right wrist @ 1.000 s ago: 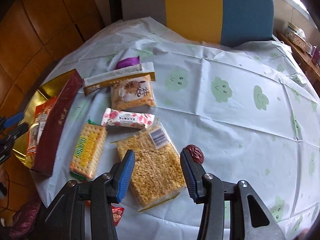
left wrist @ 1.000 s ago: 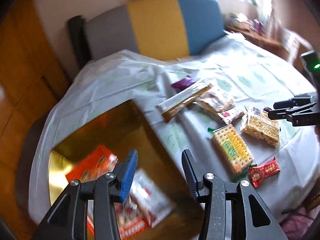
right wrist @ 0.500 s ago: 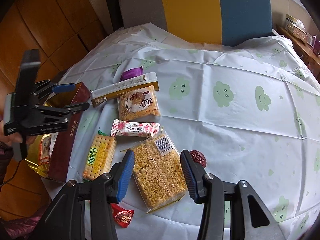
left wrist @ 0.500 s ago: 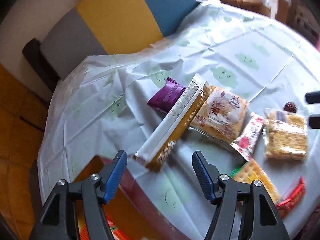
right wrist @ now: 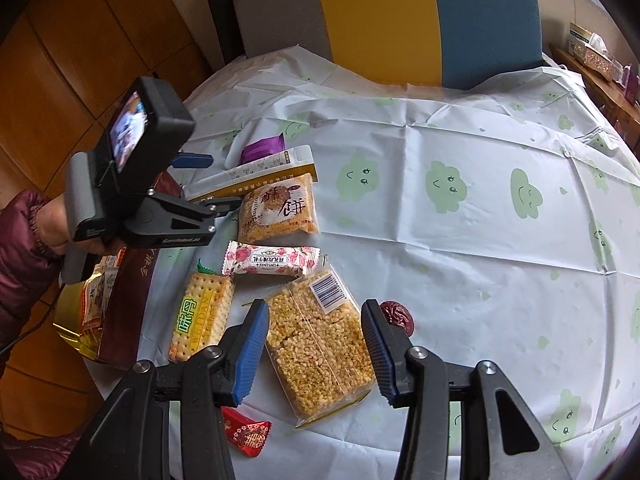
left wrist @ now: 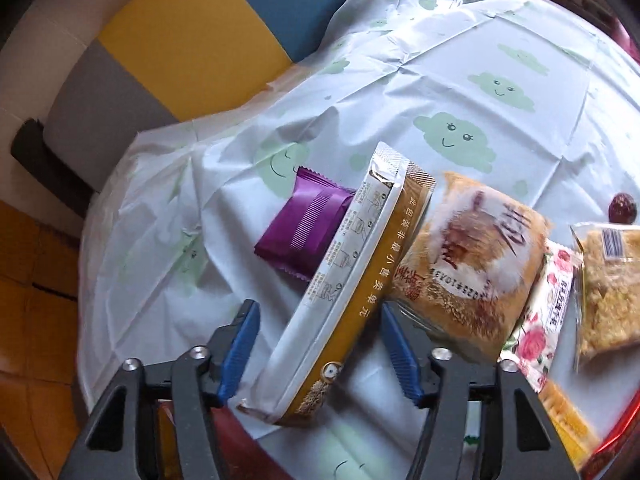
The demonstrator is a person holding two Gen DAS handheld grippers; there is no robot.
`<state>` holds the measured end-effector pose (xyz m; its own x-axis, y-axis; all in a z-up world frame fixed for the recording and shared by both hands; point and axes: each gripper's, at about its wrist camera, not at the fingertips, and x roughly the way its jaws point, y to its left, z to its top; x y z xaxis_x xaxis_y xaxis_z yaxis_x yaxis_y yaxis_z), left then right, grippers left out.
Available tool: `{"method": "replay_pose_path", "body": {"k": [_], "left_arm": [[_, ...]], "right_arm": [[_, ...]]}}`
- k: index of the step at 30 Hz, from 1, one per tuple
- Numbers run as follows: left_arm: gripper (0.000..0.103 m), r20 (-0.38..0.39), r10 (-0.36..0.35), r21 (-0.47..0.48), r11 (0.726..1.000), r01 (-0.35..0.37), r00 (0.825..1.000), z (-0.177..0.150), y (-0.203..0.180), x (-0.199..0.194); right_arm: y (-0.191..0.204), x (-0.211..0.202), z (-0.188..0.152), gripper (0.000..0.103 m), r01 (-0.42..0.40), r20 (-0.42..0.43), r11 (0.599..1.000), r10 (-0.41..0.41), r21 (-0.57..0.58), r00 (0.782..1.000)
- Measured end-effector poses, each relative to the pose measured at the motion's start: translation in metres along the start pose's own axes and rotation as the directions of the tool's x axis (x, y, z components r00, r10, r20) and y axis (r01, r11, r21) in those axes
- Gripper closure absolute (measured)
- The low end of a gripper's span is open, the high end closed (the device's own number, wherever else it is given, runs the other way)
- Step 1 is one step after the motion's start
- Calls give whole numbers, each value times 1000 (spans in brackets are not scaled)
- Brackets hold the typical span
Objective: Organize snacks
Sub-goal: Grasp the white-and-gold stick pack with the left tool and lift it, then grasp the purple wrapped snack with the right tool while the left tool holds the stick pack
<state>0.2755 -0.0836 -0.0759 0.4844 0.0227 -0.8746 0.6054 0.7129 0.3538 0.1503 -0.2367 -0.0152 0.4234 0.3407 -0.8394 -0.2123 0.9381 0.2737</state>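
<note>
- Dark red and gold, the box [right wrist: 120, 312] sits at the far left edge of the table, and we see a few snack packs inside it.
- Our left gripper [left wrist: 316, 354] hangs over the long white and gold pack [left wrist: 352, 292]. Its jaws have just been closing. The pack lies between the blue pads [left wrist: 240, 344], but we see gaps on both sides, so the pads do not press it.
- We see a purple pack [left wrist: 304, 226] just beside the long pack, partly tucked under it.
- Next comes the tan cake pack [right wrist: 278, 210], touching the long pack's right side.
- Below it lies the pink rose pack [right wrist: 272, 260].
- The yellow cracker pack [right wrist: 202, 316] lies near the box, just under the rose pack's left end.
- A small red candy [right wrist: 246, 432] lies at the near edge of the table.
- Our right gripper [right wrist: 316, 352] hangs over the clear pack of yellow puffed rice [right wrist: 320, 348]. Its jaws are partly open, one on each side of the pack, and we cannot see them press it.
- A dark red date [right wrist: 398, 316] lies just beside the right jaw.
- The tablecloth [right wrist: 480, 220] is white with green smiling clouds.
- A chair [right wrist: 380, 20] in grey, yellow and blue stands behind the table.
</note>
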Motion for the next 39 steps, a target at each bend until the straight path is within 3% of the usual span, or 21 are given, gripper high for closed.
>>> {"method": "replay_pose_path", "body": {"k": [2,7,13,20,28,31,37,39], "left_arm": [[66,4,-40,-21,999,40,999,-1,-1,-2],[79,31,-62,-36,997,63,998,-12,-13,-14],[79,140,-165,-186,964,190,976,-31,-15,-63],[79,230,-217,-281,918,279,949,-76,-51,-125],[79,205,-208,-345,899,269,957,-132,-101,-130],[79,193,-181,-340,909,239,964,-150,-118,-129],[79,218,-162,-344,910,231,962,-171,-127,-124],[79,233,-166,-346,907,241,958,-173,-126,-124]], "right_arm": [[1,1,0,54,-1,-2,1000,1,-2,1000],[1,1,0,54,10,7,1000,-10,-4,1000],[0,0,0,54,30,16,1000,-30,-8,999],[-4,0,-1,54,61,21,998,-61,5,998],[-13,-1,-2,55,95,23,995,-95,39,995],[-17,0,-2,54,89,21,994,-91,60,996],[-29,6,-2,55,-13,2,987,13,160,1000],[-31,9,-1,55,-78,-8,976,81,203,997]]}}
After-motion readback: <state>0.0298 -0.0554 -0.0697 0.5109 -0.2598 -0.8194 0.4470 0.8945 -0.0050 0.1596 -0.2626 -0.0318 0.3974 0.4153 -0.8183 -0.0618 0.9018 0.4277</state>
